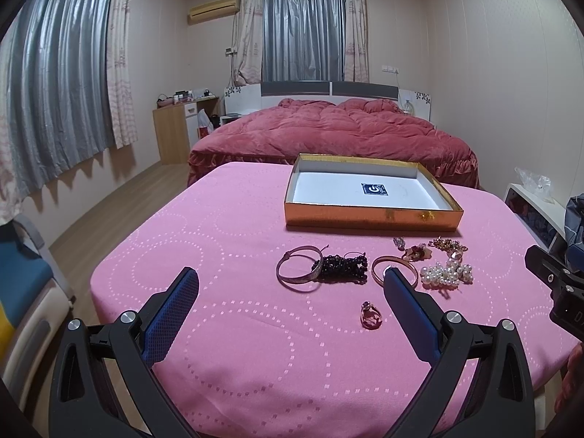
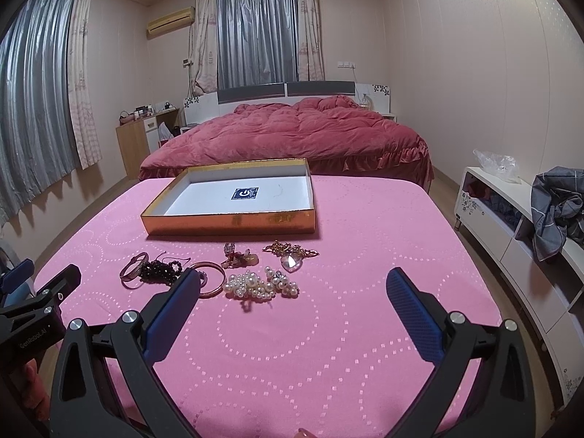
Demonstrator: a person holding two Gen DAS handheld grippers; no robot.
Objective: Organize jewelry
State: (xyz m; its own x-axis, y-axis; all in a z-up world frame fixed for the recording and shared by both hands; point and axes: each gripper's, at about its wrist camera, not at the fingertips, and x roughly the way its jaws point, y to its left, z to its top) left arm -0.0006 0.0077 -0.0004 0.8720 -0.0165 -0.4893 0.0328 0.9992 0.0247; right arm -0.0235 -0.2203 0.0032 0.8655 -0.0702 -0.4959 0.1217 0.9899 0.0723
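Note:
A shallow gold box (image 1: 372, 219) (image 2: 230, 224) with a white inside stands open on the pink table. In front of it lies loose jewelry: a silver bangle (image 1: 298, 269) (image 2: 133, 273), dark bead bracelets (image 1: 341, 268) (image 2: 160, 272), a gold bangle (image 1: 396, 272) (image 2: 213, 279), a pearl cluster (image 1: 445, 273) (image 2: 255, 284), a gold chain with a heart crystal (image 2: 292, 255) (image 1: 450, 248), a small pink brooch (image 1: 416, 252) (image 2: 237, 257) and a pink ring (image 1: 370, 315). My left gripper (image 1: 290, 286) is open and empty, just short of the bangles. My right gripper (image 2: 292, 286) is open and empty near the pearls.
The pink tablecloth (image 1: 233, 314) (image 2: 365, 328) covers the table. A red bed (image 1: 328, 131) stands behind it. A white cabinet (image 2: 518, 241) with grey cloth is at the right. A blue chair (image 1: 25, 273) is at the left. The right gripper body (image 1: 558, 284) shows at the left view's edge.

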